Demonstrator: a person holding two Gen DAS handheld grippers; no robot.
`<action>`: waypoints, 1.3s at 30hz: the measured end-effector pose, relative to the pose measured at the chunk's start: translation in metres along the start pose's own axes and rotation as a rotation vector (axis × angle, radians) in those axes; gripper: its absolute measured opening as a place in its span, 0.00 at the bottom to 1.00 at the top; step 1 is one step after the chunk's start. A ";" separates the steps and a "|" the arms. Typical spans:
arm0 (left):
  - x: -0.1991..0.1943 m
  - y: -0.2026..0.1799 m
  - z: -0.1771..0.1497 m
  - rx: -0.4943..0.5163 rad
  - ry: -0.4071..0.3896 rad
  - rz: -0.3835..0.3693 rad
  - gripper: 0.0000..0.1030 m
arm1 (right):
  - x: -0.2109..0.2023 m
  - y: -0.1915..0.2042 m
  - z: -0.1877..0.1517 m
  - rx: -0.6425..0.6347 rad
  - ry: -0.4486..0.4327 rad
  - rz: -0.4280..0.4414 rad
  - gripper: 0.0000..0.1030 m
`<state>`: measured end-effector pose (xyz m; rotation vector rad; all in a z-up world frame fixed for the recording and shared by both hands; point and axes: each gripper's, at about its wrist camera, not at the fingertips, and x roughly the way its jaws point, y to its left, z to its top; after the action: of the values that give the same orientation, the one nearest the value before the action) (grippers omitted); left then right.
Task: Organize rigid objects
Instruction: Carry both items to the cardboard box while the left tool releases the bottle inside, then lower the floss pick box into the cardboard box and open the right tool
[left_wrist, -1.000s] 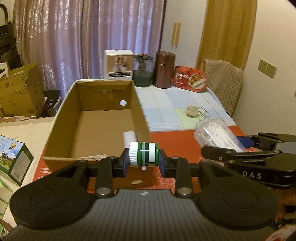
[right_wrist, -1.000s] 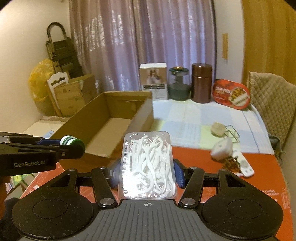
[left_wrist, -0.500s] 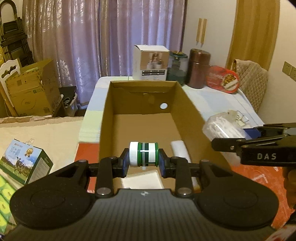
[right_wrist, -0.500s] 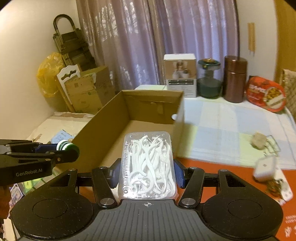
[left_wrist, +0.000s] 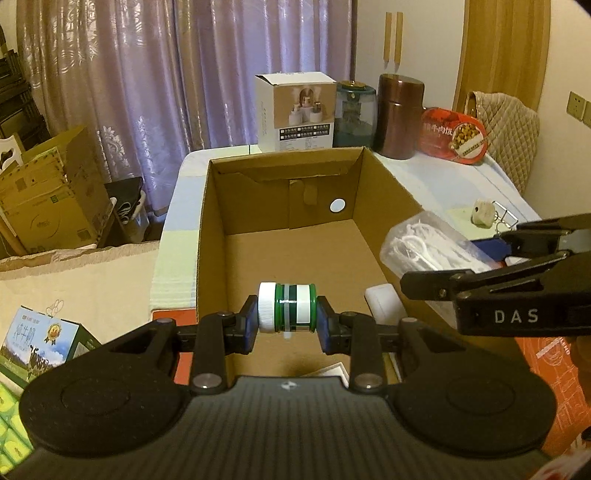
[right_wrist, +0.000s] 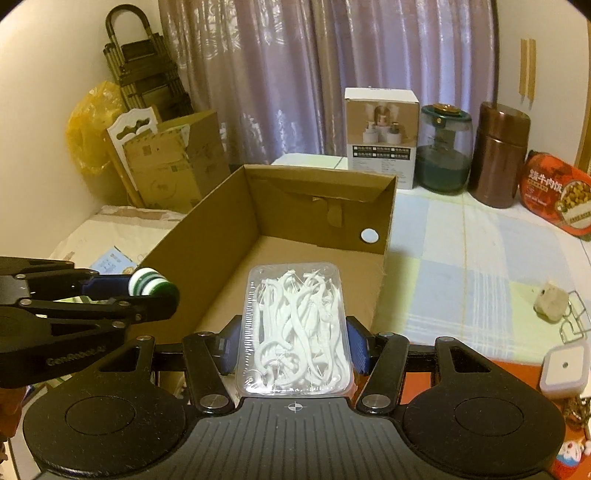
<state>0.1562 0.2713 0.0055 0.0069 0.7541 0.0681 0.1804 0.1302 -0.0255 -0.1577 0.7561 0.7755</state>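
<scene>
With my left tool (left_wrist: 287, 313) clamping the green bottle (left_wrist: 287, 312) and my right tool (right_wrist: 294, 345) gripping the floss-pick case (right_wrist: 294, 328) over the cardboard box (left_wrist: 388, 192), I risk them colliding, the right crowding in from 3 o'clock.

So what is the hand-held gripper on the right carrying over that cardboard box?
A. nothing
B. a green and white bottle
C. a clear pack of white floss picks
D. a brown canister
C: the right hand-held gripper is shut on the clear pack of white floss picks, above the cardboard box.
</scene>
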 end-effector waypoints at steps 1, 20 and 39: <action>0.002 0.000 0.000 0.001 0.002 -0.003 0.26 | 0.001 -0.001 0.000 -0.002 -0.002 -0.003 0.52; -0.012 0.013 0.009 -0.028 -0.052 0.018 0.31 | 0.003 -0.004 0.004 0.031 -0.004 0.004 0.52; -0.022 0.019 0.002 -0.051 -0.056 0.034 0.31 | 0.006 0.006 0.000 0.031 0.009 0.045 0.53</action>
<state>0.1408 0.2885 0.0227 -0.0271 0.6961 0.1194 0.1795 0.1379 -0.0290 -0.1162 0.7818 0.8054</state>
